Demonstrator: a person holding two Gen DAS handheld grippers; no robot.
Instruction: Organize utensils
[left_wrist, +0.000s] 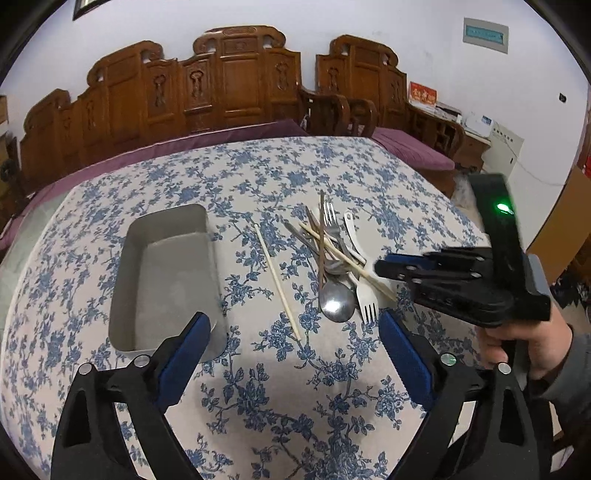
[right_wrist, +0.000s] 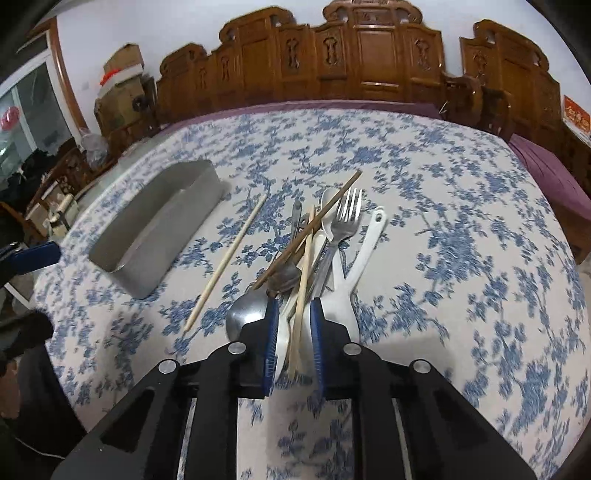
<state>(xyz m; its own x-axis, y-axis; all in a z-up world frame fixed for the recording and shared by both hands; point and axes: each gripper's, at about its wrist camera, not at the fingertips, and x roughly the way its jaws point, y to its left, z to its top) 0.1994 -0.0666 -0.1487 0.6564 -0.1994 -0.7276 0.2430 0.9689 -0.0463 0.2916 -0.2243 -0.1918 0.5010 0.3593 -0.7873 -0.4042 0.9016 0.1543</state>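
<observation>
Trouble brewing: right gripper (right_wrist: 293, 343) is pinching narrow around a pale chopstick (right_wrist: 300, 306) in the utensil pile (right_wrist: 314, 251) mid-table, so neighbours may be dragging along. Left gripper (left_wrist: 291, 354) is hanging spread near the tray (left_wrist: 166, 280).

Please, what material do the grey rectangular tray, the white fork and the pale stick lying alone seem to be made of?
The grey rectangular tray looks like dull brushed metal: even grey with a soft sheen. The white fork seems to be plastic, though it could be melamine: opaque and matt, without glints. The pale single chopstick is probably bamboo or light wood: cream, unglossy.
</observation>
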